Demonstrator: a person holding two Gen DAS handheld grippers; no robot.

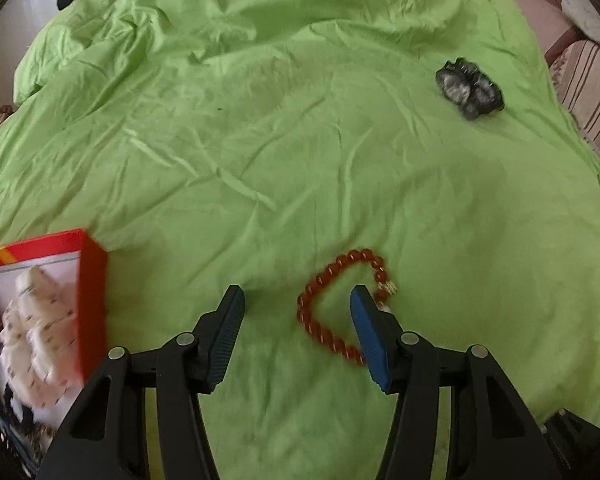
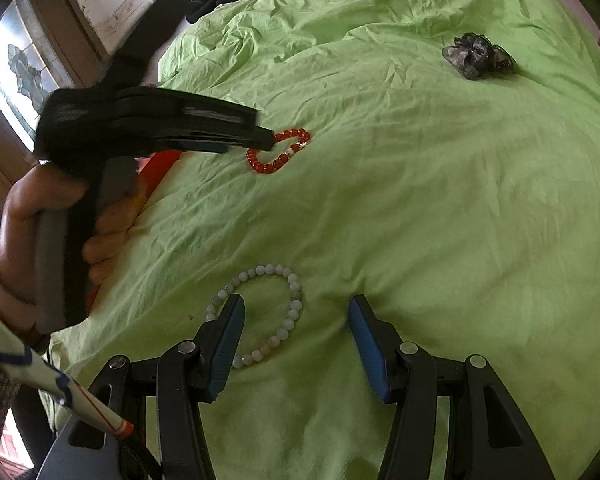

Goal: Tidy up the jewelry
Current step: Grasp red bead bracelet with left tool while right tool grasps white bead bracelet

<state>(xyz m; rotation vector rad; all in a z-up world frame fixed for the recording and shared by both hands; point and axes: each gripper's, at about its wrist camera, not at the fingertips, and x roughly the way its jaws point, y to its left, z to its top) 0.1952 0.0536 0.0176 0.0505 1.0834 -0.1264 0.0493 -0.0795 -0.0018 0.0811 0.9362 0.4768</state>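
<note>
Tongs on the left (image 1: pixel 296 300) gape wide, holding nothing, low over the red bead bracelet (image 1: pixel 332 304) lying on the green bedsheet (image 1: pixel 300 140); the blue-padded finger (image 1: pixel 370 336) sits inside the bracelet loop, so only the near strand lies between the pads. Right tongs (image 2: pixel 296 308) also spread wide and empty, hanging over the white bead bracelet (image 2: pixel 260 316), whose loop runs around the left finger (image 2: pixel 226 340). Red box (image 1: pixel 94 300) at left edge of the left view, open, already has white beaded pieces and something dark red inside; likely the drop spot. Dark scrunchie-like piece (image 1: pixel 469 90) lies well apart, far right on the sheet. Step in hand looks like a pick of the red bracelet. To do it well: lower until the tips press lightly into the sheet, close on a single strand run rather than the clasp end, squeeze slow so beads don't roll out, avoid pinching the sheet along with it. Lift straight up before swinging left toward the box. Soft bedding gives, so depth is easy to misjudge. Right side should wait or take the white one separately.
</note>
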